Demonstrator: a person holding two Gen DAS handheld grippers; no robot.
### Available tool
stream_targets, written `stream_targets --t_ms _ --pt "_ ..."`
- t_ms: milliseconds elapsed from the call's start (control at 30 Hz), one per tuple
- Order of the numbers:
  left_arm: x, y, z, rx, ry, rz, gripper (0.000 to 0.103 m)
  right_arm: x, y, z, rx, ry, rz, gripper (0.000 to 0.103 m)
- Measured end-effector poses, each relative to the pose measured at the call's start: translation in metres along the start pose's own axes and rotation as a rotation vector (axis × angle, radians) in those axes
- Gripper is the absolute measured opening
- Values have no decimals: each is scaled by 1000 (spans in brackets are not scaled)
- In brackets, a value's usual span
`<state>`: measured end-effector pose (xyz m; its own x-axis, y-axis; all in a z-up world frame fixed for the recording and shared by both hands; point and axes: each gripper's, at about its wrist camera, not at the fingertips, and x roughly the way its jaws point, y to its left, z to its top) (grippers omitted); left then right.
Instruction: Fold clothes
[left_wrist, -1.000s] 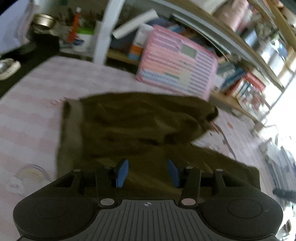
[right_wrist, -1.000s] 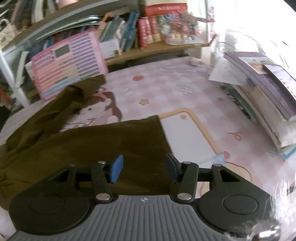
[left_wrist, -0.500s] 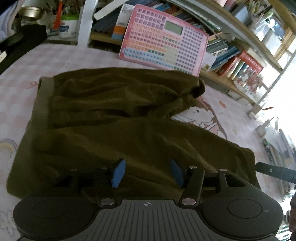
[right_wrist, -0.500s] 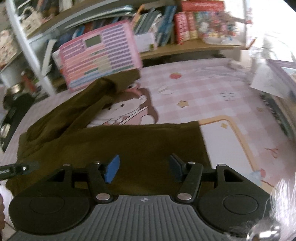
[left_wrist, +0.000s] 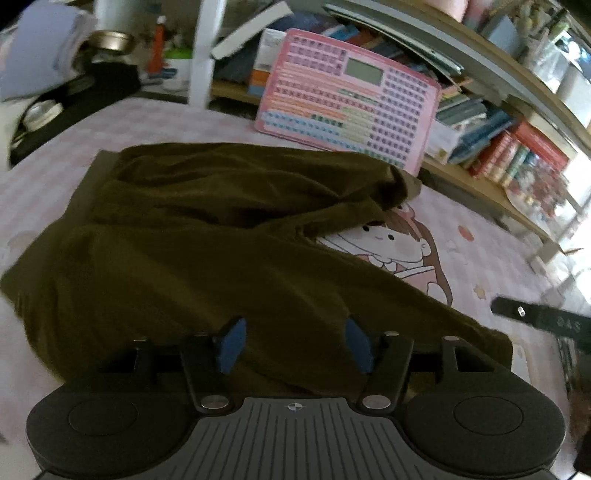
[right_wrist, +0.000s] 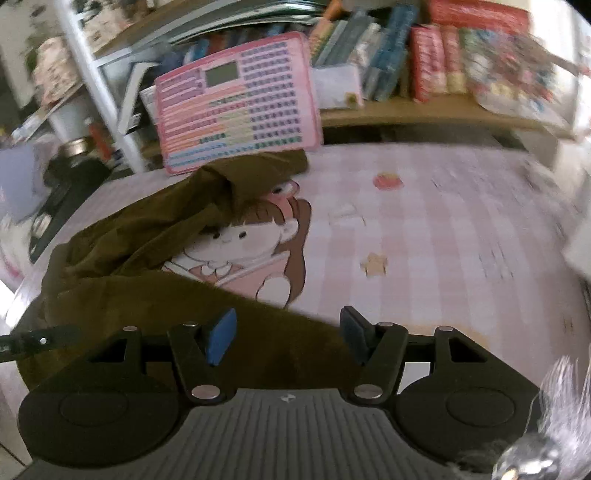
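Observation:
Olive-brown trousers (left_wrist: 203, 240) lie spread on a pink checked mat (left_wrist: 480, 266) with a cartoon girl printed on it. The waistband is at the left. One leg is bunched at the back and the other runs right along the near side. My left gripper (left_wrist: 295, 343) hovers over the near leg; its jaws are opening and its blue pads grip nothing. My right gripper (right_wrist: 286, 336) stands open above the end of the trousers (right_wrist: 147, 295), and no cloth is pinched between its pads. A finger of each gripper shows at the edge of the other's view.
A pink toy keyboard board (left_wrist: 351, 99) leans against the shelf behind the mat. Books (left_wrist: 517, 158) fill the shelf at the back right. A white post (left_wrist: 203, 51), a black object (left_wrist: 81, 107) and jars stand at the back left.
Both views have swung across the table and the cartoon girl has come into plain sight. Both pairs of jaws stand wider than before. The trousers lie where they were.

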<state>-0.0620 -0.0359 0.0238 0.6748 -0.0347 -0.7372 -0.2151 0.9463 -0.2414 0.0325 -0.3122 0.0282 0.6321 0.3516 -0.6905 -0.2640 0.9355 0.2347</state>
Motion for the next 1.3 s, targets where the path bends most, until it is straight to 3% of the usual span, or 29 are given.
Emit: stream_targets --t_ms 333,533,600,733,900,1033,1133,1167,1200,1233,1267,1300 --pt "-21 -15 -20 -55 -6 134 62 51 -4 64 -247 -80 122 64" --pt "-36 -13 -32 -99 -10 204 62 112 29 92 -490 -88 145 71" --pt "-39 -10 -35 -117 -10 223 62 128 35 99 -523 -79 142 78" --pt "-45 -6 -39 -143 -13 260 62 156 32 112 -597 -59 142 79" --pt "-50 4 -48 -203 -3 299 62 168 -5 142 -485 -33 197 78" --pt "-49 6 -49 -221 5 312 62 191 -7 153 -460 16 215 76" --pt "-50 2 -48 -209 1 318 62 211 -8 158 -367 67 255 76" --pt "-50 2 -47 -209 0 320 62 218 -8 159 -334 84 269 63" --pt "-50 2 -47 -211 1 323 62 221 -9 159 -307 100 279 35" --pt "-50 3 -46 -213 1 326 62 218 -9 160 -292 113 304 21" --pt "-50 5 -46 -217 1 328 62 213 -9 161 -281 124 333 11" --pt "-49 6 -45 -220 1 329 62 208 -9 162 -270 135 363 10"
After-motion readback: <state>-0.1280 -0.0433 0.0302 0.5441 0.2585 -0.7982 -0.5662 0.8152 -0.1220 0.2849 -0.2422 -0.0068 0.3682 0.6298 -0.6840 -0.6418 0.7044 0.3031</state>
